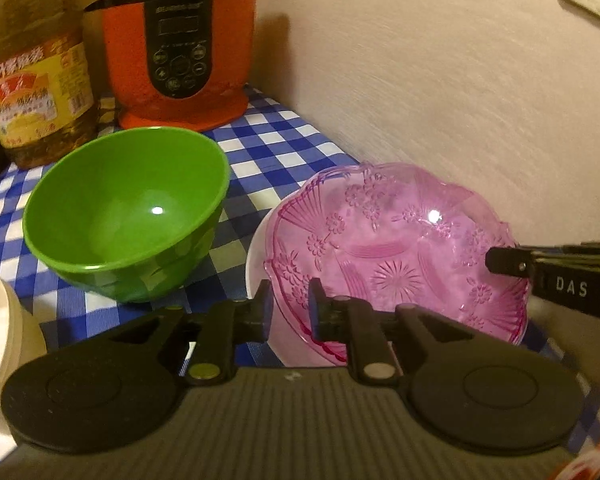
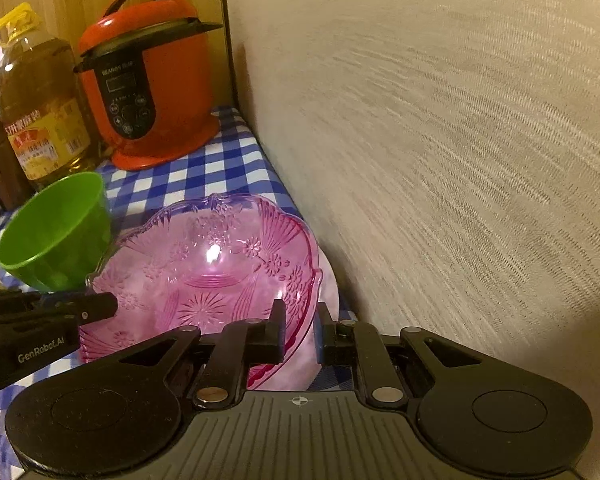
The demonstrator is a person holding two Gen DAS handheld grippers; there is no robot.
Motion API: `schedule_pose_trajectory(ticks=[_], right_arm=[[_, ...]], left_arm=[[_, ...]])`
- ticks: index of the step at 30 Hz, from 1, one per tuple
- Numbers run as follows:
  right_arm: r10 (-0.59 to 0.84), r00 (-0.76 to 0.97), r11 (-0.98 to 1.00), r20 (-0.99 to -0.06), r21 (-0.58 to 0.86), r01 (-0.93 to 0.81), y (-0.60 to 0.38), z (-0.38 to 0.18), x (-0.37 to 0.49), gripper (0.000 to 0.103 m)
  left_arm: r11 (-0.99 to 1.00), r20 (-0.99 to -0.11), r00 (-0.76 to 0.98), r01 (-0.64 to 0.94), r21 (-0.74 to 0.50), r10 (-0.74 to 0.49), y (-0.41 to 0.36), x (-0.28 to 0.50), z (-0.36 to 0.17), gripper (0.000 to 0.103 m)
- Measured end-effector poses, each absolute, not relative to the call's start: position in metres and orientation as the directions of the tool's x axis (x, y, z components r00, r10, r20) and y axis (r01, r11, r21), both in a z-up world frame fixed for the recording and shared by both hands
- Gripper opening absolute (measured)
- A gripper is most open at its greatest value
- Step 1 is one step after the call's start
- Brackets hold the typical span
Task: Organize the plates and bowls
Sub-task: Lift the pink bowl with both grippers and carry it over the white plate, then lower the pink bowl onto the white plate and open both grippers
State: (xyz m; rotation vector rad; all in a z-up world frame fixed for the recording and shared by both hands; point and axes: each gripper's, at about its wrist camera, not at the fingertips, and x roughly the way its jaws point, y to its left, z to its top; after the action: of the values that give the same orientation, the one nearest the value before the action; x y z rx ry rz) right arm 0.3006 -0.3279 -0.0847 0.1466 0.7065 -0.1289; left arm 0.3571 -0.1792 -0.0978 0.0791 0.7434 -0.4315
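Straddling pink bowl point(image 1: 396, 248) rim — both tongs point(image 1: 290, 308) point(image 2: 300, 332).

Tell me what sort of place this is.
Most likely a home kitchen counter or table against a wall. A red electric pressure cooker and a large bottle of cooking oil stand at the back of a blue checked tablecloth, with a green bowl and a pink glass bowl in front.

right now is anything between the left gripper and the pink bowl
Nothing visible. The left gripper already straddles the near rim of the pink patterned transparent bowl, one of its fingers on each side. The green plastic bowl stands off to its left, clear of the grip.
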Motion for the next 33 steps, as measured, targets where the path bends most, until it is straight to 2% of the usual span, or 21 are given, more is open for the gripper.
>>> schedule_pose_trajectory(ticks=[15,18,21,23,25,33], right_arm=[[-0.089,0.778,0.991,-0.622,0.022,0.131,-0.321,-0.092,0.298,0.019],[-0.090,0.783,0.994,-0.615,-0.007,0.109,-0.316,-0.095,0.296,0.025],[-0.078,0.791,0.996,-0.607,-0.014,0.087,-0.313,-0.098,0.295,0.036],[-0.076,0.798,0.997,-0.597,-0.019,0.080,-0.311,-0.098,0.293,0.048],[-0.088,0.811,0.996,-0.578,-0.028,0.088,-0.309,-0.098,0.290,0.053],[-0.089,0.828,0.996,-0.553,-0.024,0.091,-0.307,-0.092,0.285,0.056]], left_arm=[[0.885,-0.628,0.710,0.460,0.070,-0.319,-0.192,0.347,-0.104,0.024],[0.883,-0.620,0.719,0.461,0.088,-0.314,-0.193,0.344,-0.104,0.025],[0.871,-0.615,0.722,0.478,0.112,-0.317,-0.195,0.342,-0.105,0.029],[0.866,-0.613,0.722,0.485,0.121,-0.319,-0.196,0.340,-0.106,0.031],[0.862,-0.607,0.730,0.488,0.139,-0.315,-0.197,0.338,-0.107,0.032],[0.873,-0.596,0.737,0.473,0.119,-0.319,-0.193,0.337,-0.105,0.035]])
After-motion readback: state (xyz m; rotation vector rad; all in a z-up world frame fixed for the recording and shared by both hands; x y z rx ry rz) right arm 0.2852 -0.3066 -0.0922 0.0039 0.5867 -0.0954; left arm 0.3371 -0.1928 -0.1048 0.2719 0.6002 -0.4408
